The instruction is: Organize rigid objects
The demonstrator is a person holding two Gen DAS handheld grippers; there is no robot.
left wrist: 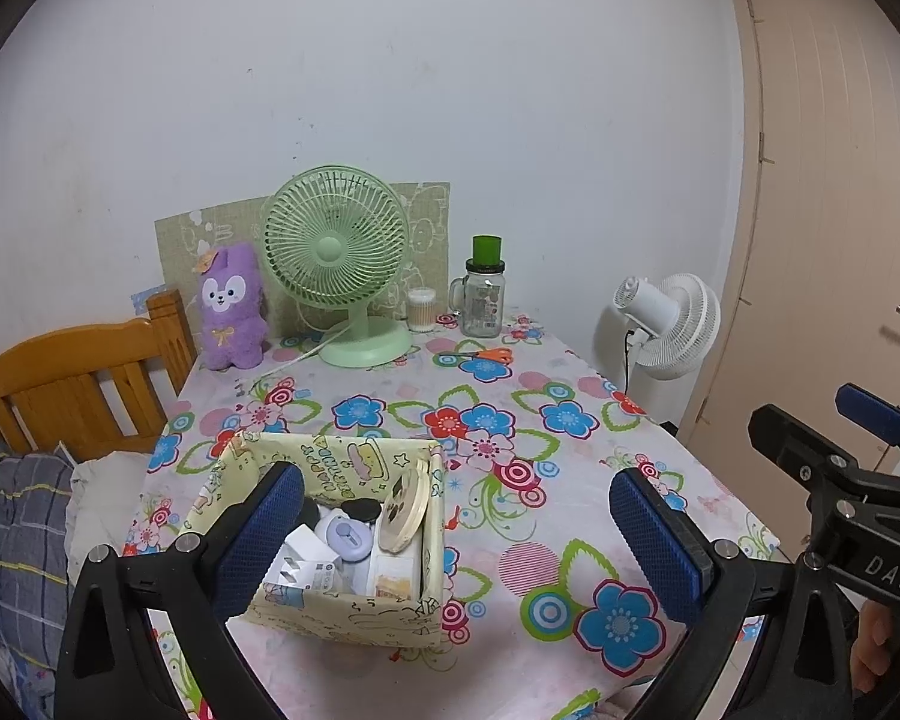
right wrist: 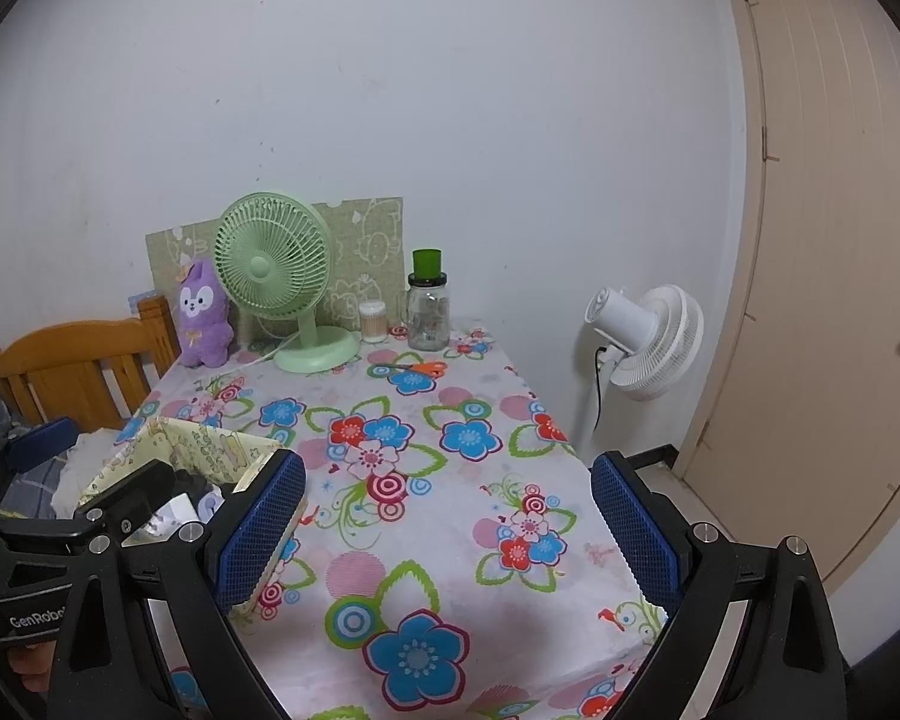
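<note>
On floral table (left wrist: 510,648) against white wall, door (left wrist: 822,180) at right, box (left wrist: 354,609) near front-left edge, upright, mouth up, holding small items, left gripper (left wrist: 456,540) and right gripper (right wrist: 450,528) both spread, empty.

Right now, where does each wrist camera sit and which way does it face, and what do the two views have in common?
Left wrist: on the left gripper, facing the far wall over the yellow printed fabric storage box; its blue-padded fingers, the right gripper and a bit of hand show.
Right wrist: on the right gripper, further right, above the flowered tablecloth; its own fingers and the left gripper show.
Shared: the green desk fan, purple plush toy, orange-handled scissors.
</note>
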